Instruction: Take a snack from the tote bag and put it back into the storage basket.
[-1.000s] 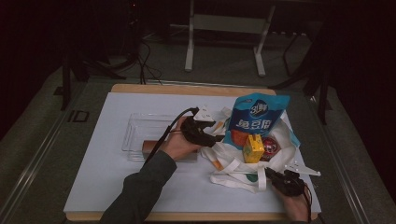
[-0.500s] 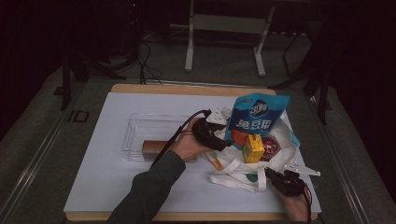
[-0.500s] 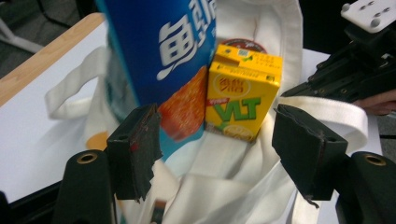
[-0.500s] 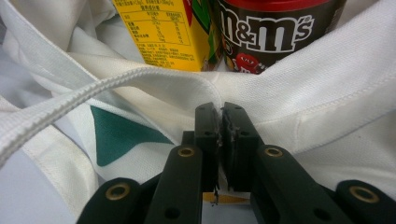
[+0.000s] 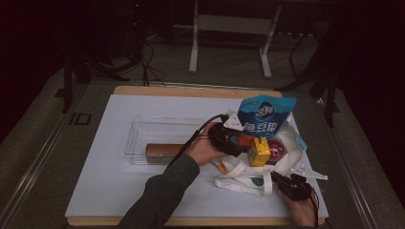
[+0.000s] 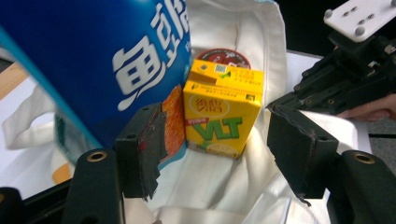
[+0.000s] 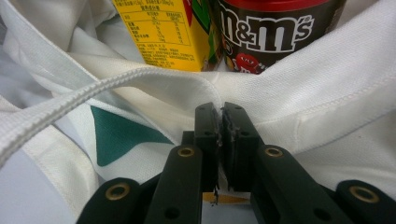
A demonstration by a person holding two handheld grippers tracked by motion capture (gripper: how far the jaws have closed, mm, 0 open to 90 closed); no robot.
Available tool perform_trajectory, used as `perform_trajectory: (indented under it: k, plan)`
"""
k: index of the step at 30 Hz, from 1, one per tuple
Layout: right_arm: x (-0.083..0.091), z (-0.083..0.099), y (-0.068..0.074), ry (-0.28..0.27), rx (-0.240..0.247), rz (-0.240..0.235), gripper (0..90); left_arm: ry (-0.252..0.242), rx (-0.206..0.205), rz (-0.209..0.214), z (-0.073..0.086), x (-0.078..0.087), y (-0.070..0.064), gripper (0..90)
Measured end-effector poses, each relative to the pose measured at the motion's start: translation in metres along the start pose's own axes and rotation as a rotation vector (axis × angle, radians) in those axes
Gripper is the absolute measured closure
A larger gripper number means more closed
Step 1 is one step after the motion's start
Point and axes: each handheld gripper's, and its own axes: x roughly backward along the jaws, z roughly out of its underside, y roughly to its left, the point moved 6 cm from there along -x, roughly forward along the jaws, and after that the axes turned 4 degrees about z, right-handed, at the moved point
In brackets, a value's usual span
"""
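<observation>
A white tote bag lies open at the table's right. Inside it are a blue snack bag, a yellow VLT drink box and a brown M&M's tub. My left gripper is at the bag's mouth, open, with the drink box just beyond its jaws and the snack bag against the left one. My right gripper is shut on the bag's white fabric edge, just below the drink box and the tub.
A clear plastic tray stands left of the bag with a brown box along its near side. The bag's strap trails to the left. A white mat covers the table. Stand legs are on the floor beyond.
My left gripper has moved right from the tray's edge to the bag's mouth, close to the yellow box. The right gripper has stayed put on the bag's edge.
</observation>
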Motion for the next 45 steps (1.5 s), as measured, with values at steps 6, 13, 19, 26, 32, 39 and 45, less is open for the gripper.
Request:
perform_trajectory:
  k: [6, 13, 19, 26, 32, 39, 45]
  plan:
    - [0.0, 0.0, 0.0, 0.0, -0.004, -0.002, 85.0, 0.03, -0.006, 0.011, -0.001, -0.016, -0.001, 32.2]
    - [0.0, 0.0, 0.0, 0.001, -0.005, -0.004, 84.9, 0.055, -0.007, 0.033, -0.003, -0.035, -0.003, 28.4]
    - [0.0, 0.0, 0.0, 0.002, -0.006, -0.005, 84.9, 0.073, 0.014, 0.051, -0.002, -0.047, 0.0, 26.5]
    - [0.0, 0.0, -0.001, 0.003, -0.008, -0.008, 84.9, 0.111, 0.011, 0.079, -0.007, -0.059, 0.0, 23.1]
    - [0.0, 0.0, -0.001, 0.003, -0.008, -0.014, 84.0, 0.108, 0.018, 0.064, -0.007, -0.069, 0.004, 22.0]
    - [0.0, 0.0, -0.001, 0.002, -0.009, -0.014, 84.0, 0.122, -0.001, 0.05, -0.008, -0.076, 0.004, 16.2]
    - [0.0, 0.0, -0.001, 0.003, -0.01, -0.016, 83.8, 0.121, -0.004, 0.066, -0.006, -0.088, 0.003, 15.7]
